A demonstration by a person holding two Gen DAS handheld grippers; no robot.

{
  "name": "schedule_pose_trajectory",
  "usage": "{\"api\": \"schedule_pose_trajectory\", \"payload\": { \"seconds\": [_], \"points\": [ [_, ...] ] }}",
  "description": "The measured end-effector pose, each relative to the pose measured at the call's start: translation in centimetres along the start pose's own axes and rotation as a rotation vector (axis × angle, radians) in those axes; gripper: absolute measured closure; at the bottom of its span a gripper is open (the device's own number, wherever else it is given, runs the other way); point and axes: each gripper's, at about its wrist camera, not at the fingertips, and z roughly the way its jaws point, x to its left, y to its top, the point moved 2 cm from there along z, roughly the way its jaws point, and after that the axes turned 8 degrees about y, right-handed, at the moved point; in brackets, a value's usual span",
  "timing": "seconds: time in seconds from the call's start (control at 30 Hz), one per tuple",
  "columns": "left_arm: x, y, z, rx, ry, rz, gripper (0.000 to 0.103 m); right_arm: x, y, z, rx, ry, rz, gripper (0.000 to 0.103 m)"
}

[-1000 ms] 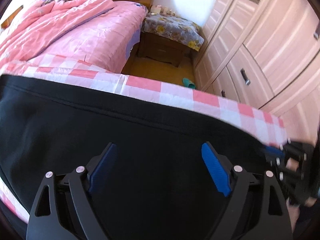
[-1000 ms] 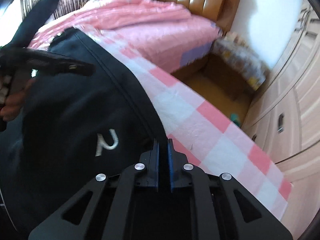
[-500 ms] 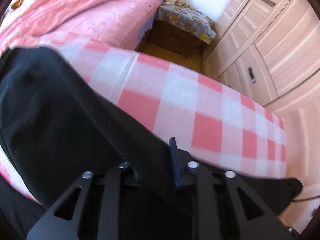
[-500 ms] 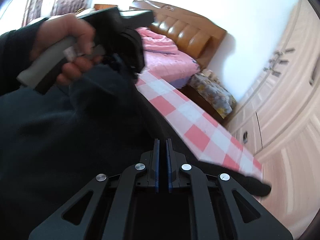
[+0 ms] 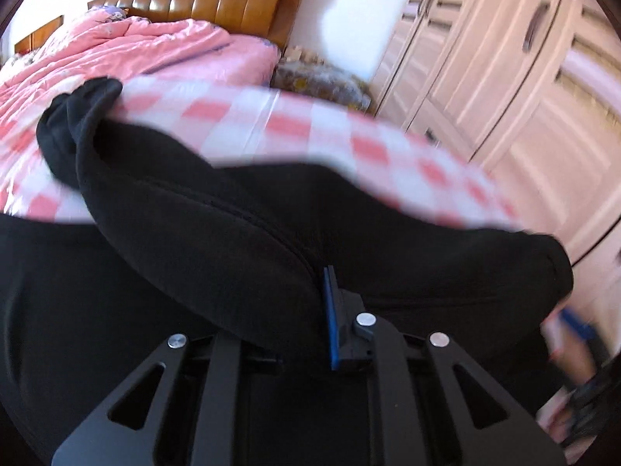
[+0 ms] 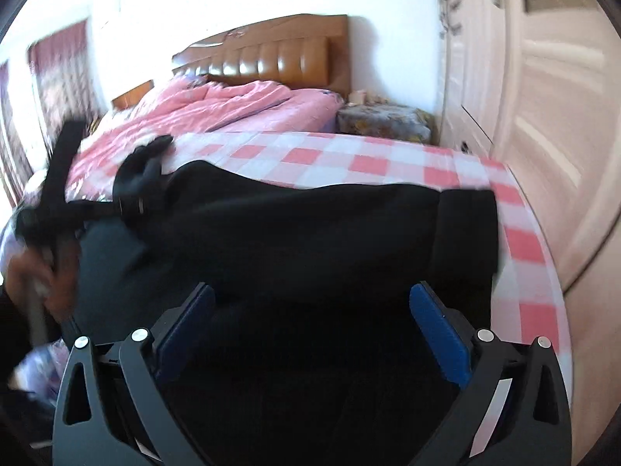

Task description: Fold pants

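Observation:
The black pants (image 5: pixel 240 233) lie on the pink-and-white checked sheet (image 5: pixel 295 124) of the bed. My left gripper (image 5: pixel 318 303) is shut on a thick fold of the pants, which drapes over its left finger and hides it; only the right blue pad (image 5: pixel 330 318) shows. In the right wrist view the pants (image 6: pixel 310 225) lie folded across the sheet (image 6: pixel 349 159). My right gripper (image 6: pixel 310 318) is open over them, with nothing between its blue pads (image 6: pixel 438 334). The left gripper (image 6: pixel 128 202) also shows there, at the left, holding cloth.
A pink quilt (image 6: pixel 202 112) and a brown headboard (image 6: pixel 271 58) lie beyond. A nightstand with a flowered cover (image 6: pixel 384 122) stands by the bed. Pale wardrobe doors (image 5: pixel 504 77) run along the right side.
My right gripper has opened and let go of the pants. My left gripper closed on the pants and carried a fold of them across. Both views are motion-blurred.

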Motion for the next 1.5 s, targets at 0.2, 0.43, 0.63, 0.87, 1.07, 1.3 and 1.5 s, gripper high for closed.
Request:
{"api": "schedule_pose_trajectory", "payload": {
  "seconds": [0.2, 0.43, 0.63, 0.87, 1.07, 1.3, 1.5],
  "points": [
    [0.9, -0.5, -0.2, -0.01, -0.054, -0.016, 0.087, -2.5, -0.4, -1.1, -0.069, 0.085, 0.339, 0.005],
    [1.4, 1.0, 0.1, 0.038, -0.188, -0.065, 0.085, -2.5, -2.1, 1.3, -0.059, 0.205, 0.581, 0.019],
    [1.5, 4.9, -1.4, 0.042, -0.337, -0.154, 0.092, -0.7, -2.6, 2.6, -0.023, 0.297, 0.656, 0.019],
    [2.5, 3.9, -2.0, 0.071, -0.367, -0.178, 0.092, -2.9, -1.6, 3.9, -0.144, 0.248, 0.793, 0.019],
    [3.8, 0.4, -0.3, 0.133, -0.318, -0.137, 0.076, -3.3, -1.1, 2.2, -0.238, 0.073, 0.751, 0.087],
    [6.9, 0.1, 0.2, 0.098, -0.225, -0.211, 0.016, -2.2, -0.7, 0.7, -0.254, -0.029, 0.585, 0.092],
    [10.6, 3.2, 1.3, 0.093, -0.173, -0.336, 0.041, -2.8, -1.7, 0.6, -0.259, 0.0, 0.61, 0.092]
  ]
}}
